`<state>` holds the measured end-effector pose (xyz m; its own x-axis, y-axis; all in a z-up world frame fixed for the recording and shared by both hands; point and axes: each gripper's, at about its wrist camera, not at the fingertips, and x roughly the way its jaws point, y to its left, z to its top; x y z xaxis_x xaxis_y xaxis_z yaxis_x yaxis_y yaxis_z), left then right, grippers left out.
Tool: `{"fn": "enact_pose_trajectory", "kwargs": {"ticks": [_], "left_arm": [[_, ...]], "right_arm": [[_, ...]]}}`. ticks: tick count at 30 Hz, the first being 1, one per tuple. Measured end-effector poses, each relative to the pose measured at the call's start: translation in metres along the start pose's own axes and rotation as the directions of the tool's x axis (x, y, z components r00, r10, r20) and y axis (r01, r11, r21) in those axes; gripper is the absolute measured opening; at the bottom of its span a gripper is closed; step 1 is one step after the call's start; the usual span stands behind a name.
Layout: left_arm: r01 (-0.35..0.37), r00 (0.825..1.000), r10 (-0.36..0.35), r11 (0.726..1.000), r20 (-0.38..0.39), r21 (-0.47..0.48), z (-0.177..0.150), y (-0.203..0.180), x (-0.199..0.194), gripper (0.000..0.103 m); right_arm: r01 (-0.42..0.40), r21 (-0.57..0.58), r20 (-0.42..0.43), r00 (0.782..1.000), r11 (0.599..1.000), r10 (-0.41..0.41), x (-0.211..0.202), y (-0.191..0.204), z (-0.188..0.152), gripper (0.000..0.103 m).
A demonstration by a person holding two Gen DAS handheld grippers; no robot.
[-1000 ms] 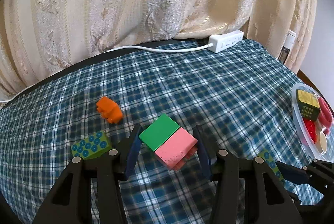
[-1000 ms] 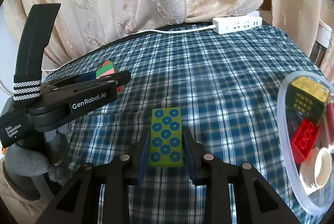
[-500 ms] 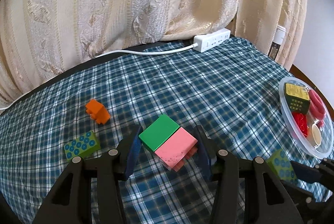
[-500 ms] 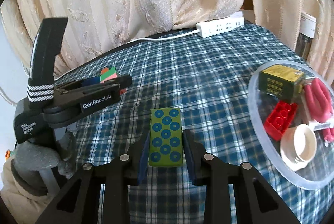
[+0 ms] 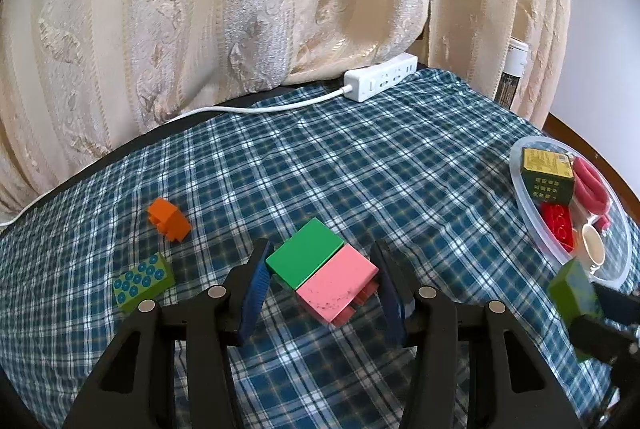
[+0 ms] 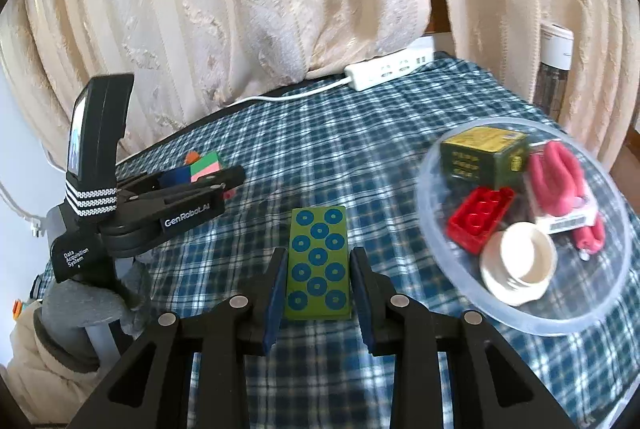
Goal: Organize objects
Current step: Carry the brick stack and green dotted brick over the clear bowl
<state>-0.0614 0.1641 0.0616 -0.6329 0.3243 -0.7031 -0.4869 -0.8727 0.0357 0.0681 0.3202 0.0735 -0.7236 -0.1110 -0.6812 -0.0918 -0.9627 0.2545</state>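
At the right of the right wrist view, a clear plastic bowl (image 6: pixel 448 293) on the plaid-covered counter (image 6: pixel 384 157) holds a dark green box (image 6: pixel 480 159), a red brick (image 6: pixel 478 225), a white cup (image 6: pixel 518 265) and red-pink looped items on a card (image 6: pixel 560 185). The right hand-held gripper (image 6: pixel 318 277) grasps a green dotted block (image 6: pixel 319 263), low centre, long axis pointing away up the frame. The left hand-held gripper (image 5: pixel 320 281) clasps a green-and-pink block (image 5: pixel 322 271) lying diagonally, green end upper left.
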Motion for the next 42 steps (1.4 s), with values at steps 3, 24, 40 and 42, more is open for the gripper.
{"fn": "enact_pose_trajectory", "kwargs": {"ticks": [3, 24, 40, 42], "left_arm": [[0.004, 1.000, -0.004, 1.000, -0.004, 0.004, 0.000, -0.005, 0.000, 0.051], [0.099, 0.995, -0.098, 0.994, -0.019, 0.050, -0.002, -0.062, -0.020, 0.051], [0.164, 0.986, -0.162, 0.982, -0.037, 0.097, 0.002, -0.110, -0.027, 0.051], [0.173, 0.985, -0.170, 0.980, -0.042, 0.097, 0.003, -0.114, -0.026, 0.051]], "right_arm": [[0.026, 0.026, 0.019, 0.999, 0.999, -0.026, -0.011, -0.013, -0.001, 0.033], [0.144, 0.196, 0.097, 0.982, 0.970, -0.165, -0.063, -0.100, -0.015, 0.033], [0.164, 0.316, 0.094, 0.975, 0.934, -0.203, -0.057, -0.156, -0.019, 0.033], [0.169, 0.328, 0.100, 0.972, 0.930, -0.212, -0.058, -0.162, -0.018, 0.033]]}}
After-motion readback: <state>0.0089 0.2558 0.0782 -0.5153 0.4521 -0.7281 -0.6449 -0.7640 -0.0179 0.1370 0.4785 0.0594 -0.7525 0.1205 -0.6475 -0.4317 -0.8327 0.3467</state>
